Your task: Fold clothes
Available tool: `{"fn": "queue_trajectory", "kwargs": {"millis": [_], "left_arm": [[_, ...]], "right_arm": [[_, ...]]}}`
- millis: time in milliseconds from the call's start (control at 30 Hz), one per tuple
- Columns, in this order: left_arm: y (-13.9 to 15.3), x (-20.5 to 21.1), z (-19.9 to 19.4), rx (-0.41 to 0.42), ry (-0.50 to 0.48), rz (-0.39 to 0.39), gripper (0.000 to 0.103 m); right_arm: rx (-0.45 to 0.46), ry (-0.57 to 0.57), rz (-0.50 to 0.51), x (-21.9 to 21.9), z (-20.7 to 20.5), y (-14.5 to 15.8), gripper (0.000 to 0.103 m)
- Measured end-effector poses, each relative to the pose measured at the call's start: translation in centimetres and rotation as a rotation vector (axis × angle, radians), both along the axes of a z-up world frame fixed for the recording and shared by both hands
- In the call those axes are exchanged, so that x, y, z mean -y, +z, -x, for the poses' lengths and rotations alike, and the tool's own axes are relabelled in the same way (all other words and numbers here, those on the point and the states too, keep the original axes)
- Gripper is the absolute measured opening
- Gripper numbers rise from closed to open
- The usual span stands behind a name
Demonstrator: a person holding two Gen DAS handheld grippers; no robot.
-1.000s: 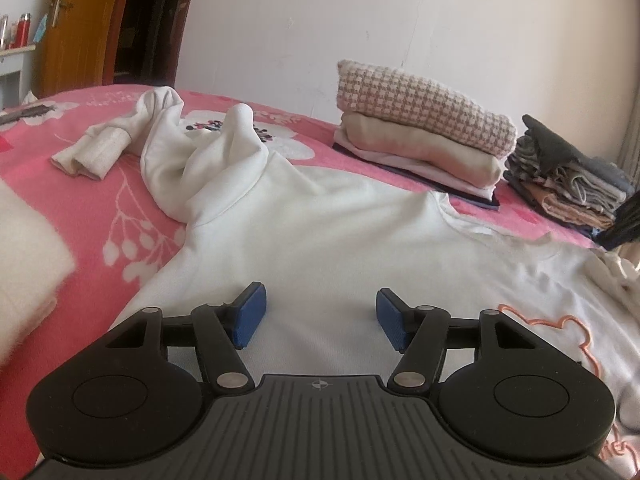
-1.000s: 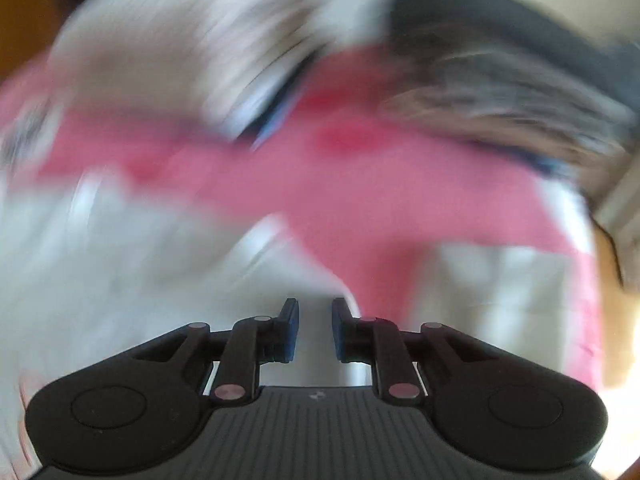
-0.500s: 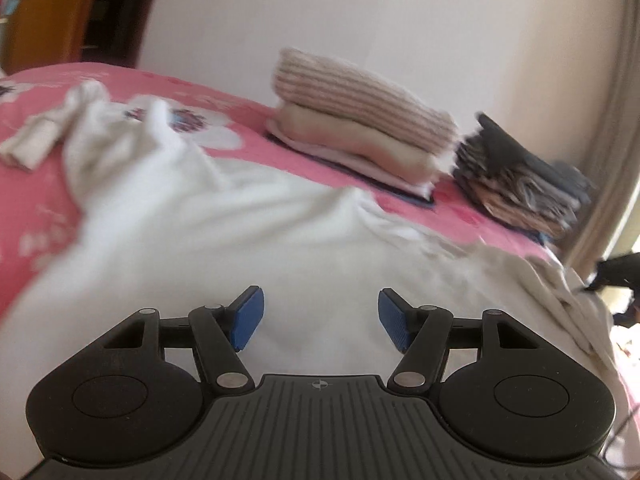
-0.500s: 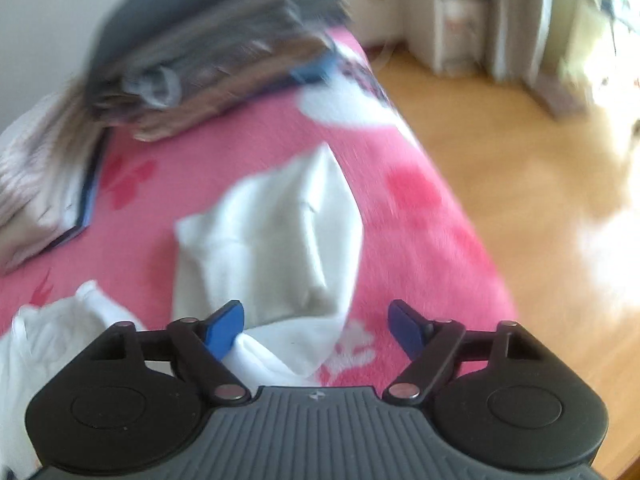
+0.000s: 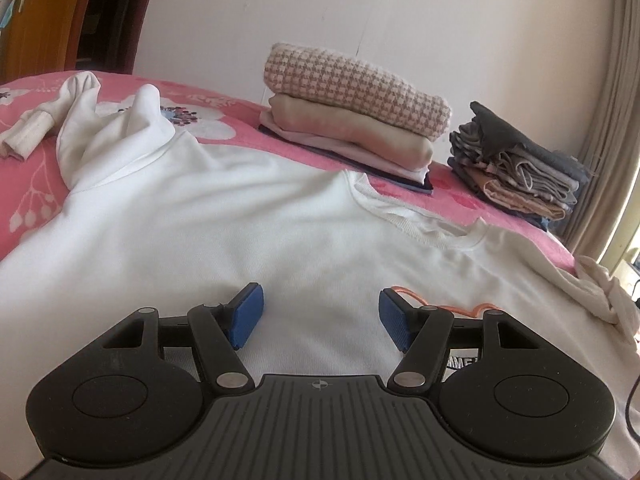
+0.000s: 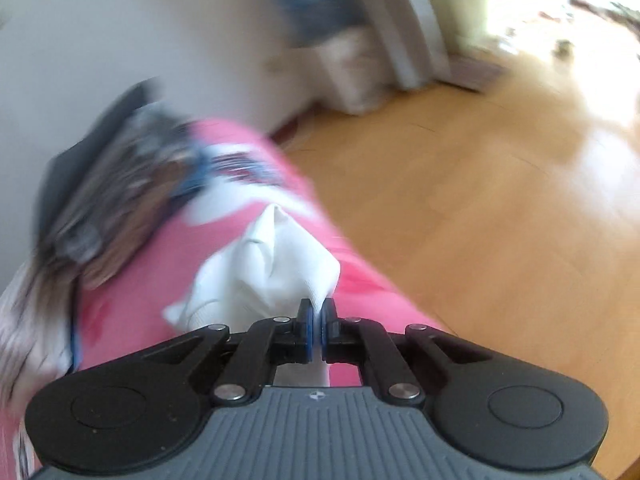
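A white sweatshirt (image 5: 248,224) lies spread over the pink bedspread (image 5: 32,184), its left sleeve bunched up at the far left. My left gripper (image 5: 320,312) hovers open just above the chest, nothing between its blue pads; an orange outline print (image 5: 416,298) shows by the right pad. In the right wrist view my right gripper (image 6: 318,330) is shut on the end of the sweatshirt's right sleeve (image 6: 276,272), near the bed's edge. The white cloth rises in a peak from the pinched pads. That view is motion-blurred.
Two stacks of folded clothes stand at the back by the wall: a checked pink pile (image 5: 352,108) and a grey-brown pile (image 5: 516,168). A wooden floor (image 6: 480,200) lies beyond the bed's right edge. A curtain (image 5: 600,120) hangs at the right, a doorway (image 5: 108,16) at far left.
My right gripper swung right to the sleeve end, opened wide around it, then shut on the cloth. My left gripper shifted a little over the chest and stayed open.
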State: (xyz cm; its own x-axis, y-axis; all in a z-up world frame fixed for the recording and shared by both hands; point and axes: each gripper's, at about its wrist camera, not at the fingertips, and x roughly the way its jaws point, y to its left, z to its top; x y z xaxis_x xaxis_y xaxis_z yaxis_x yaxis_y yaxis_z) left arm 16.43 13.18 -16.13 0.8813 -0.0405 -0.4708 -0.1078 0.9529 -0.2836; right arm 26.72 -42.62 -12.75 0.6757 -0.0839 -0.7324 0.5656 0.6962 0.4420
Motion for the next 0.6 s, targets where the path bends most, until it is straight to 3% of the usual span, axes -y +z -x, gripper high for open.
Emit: {"fn": "queue_trajectory", "kwargs": {"millis": [100, 200, 267, 333, 400, 433, 467, 600], "left_arm": [[0.0, 0.0, 0.0, 0.003, 0.000, 0.002, 0.064], [-0.1, 0.0, 0.0, 0.005, 0.001, 0.004, 0.064], [-0.1, 0.0, 0.0, 0.006, 0.001, 0.002, 0.064], [-0.1, 0.0, 0.1, 0.008, 0.002, -0.001, 0.064], [-0.2, 0.0, 0.1, 0.009, 0.002, -0.001, 0.064], [-0.2, 0.0, 0.1, 0.010, 0.002, 0.001, 0.064], [-0.2, 0.0, 0.1, 0.011, 0.002, 0.003, 0.064], [-0.2, -0.2, 0.1, 0.015, 0.001, 0.016, 0.064]], "right_arm": [[0.000, -0.078, 0.151, -1.2, 1.5, 1.4, 0.011], [0.076, -0.067, 0.327, -3.9, 2.9, 4.1, 0.012], [0.152, 0.146, 0.450, -7.7, 3.4, 5.8, 0.013], [0.180, 0.435, 0.527, -12.0, 3.7, 6.3, 0.015], [0.150, 0.719, 0.533, -16.6, 4.0, 5.5, 0.015], [0.114, 0.806, 0.517, -18.4, 4.1, 4.7, 0.015], [0.087, 0.837, 0.512, -19.2, 3.7, 3.9, 0.015], [0.014, 0.717, 0.540, -18.3, -0.6, 1.3, 0.013]]}}
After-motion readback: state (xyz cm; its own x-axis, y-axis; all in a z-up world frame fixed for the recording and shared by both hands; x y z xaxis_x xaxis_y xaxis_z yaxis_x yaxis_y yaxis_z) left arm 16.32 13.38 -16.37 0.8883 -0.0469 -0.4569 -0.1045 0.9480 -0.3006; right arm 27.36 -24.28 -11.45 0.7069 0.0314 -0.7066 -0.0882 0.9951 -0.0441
